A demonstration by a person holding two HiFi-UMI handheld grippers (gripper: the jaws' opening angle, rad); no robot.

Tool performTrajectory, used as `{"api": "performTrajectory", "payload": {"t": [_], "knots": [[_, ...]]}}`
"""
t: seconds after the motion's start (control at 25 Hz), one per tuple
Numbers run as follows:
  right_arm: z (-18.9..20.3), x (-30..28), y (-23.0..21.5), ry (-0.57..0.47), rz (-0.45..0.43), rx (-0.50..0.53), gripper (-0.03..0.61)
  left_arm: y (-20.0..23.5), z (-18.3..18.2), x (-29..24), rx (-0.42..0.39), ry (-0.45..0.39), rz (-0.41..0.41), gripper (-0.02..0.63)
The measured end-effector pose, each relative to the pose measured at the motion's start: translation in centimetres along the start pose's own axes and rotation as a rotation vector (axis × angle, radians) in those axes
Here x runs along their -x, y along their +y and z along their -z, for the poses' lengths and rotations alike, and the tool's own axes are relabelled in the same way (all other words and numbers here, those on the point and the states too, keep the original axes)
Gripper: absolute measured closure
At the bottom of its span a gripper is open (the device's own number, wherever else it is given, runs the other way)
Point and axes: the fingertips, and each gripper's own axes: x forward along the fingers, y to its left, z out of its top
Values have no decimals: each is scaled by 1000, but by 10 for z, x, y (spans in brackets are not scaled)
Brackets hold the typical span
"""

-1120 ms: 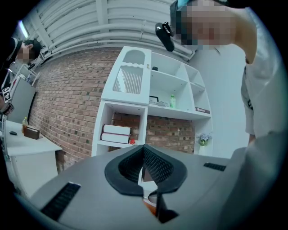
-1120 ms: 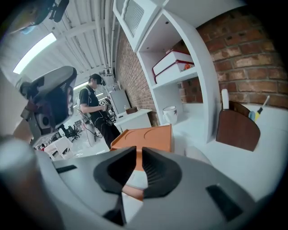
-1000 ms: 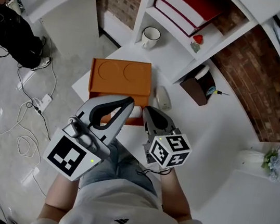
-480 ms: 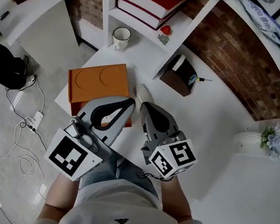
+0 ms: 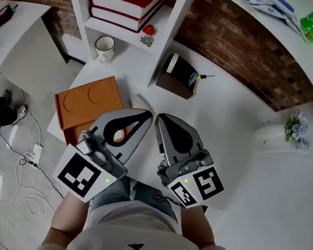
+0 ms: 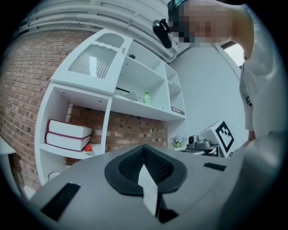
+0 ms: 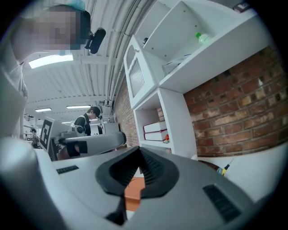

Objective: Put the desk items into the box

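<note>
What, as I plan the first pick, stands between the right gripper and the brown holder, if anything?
Nothing visible: only bare desk lies between the right gripper and the brown holder. A small white item lies left of that line.

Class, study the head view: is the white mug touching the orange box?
Apart. The head view shows a stretch of white desk lying between the white mug and the orange box.

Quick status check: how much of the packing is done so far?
Done: nothing visible; the orange box shows only its flat top. In hand: nothing; left gripper and right gripper are both shut, empty. Left: the mug and the brown pen holder sit on the desk, unpacked.
</note>
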Motion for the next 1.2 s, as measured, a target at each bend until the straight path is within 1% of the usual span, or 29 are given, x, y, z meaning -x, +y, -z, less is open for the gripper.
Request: {"api": "performTrajectory", "payload": {"t": [0.16,0.28,0.6,0.8,0.92,1.2], "knots": [[-5,11,-11,-15,55,5,569,-9,0,-14,-2,3,58,601],[-7,18,-18,-20,89,7,569,-13,2,-21,-2,9,82,601],[-8,26,-29,-29,142,-2,569,-23,6,-35,14,17,158,601],[-6,26,-34,-18,166,2,569,-23,8,-39,2,26,176,601],[-4,24,-37,-10,176,-1,568,-20,7,-40,12,22,176,601],[12,8,-42,48,159,-5,566,-8,7,-39,18,18,163,601]]}}
